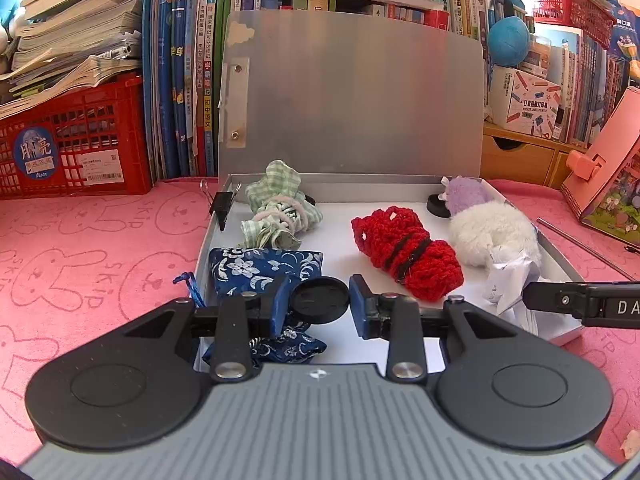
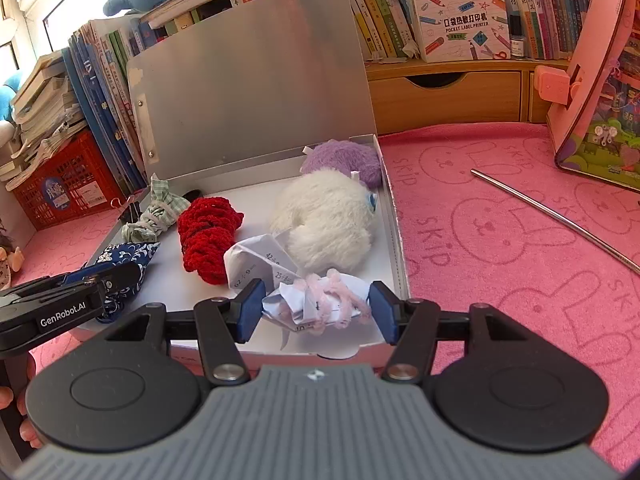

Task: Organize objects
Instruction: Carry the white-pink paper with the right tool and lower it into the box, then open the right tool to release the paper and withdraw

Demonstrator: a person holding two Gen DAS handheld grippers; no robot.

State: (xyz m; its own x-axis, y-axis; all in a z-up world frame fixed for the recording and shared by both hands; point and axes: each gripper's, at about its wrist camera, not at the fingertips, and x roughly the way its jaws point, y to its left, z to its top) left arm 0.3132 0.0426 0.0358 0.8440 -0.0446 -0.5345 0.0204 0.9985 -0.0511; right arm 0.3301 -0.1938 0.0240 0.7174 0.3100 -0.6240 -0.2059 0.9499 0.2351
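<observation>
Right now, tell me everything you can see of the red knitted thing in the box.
The red knitted piece is chunky crocheted yarn, bundled into a lumpy roll and bound around its middle by a black band. It lies diagonally on the white floor of the open box, between the green checked cloth bundle and the white fluffy plush. Neither gripper touches it.

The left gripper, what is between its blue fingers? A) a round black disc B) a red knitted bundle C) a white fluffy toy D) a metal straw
A: in the left wrist view the left gripper has a round black disc between its blue fingers, while the red knitted bundle lies farther back in the box.
</observation>
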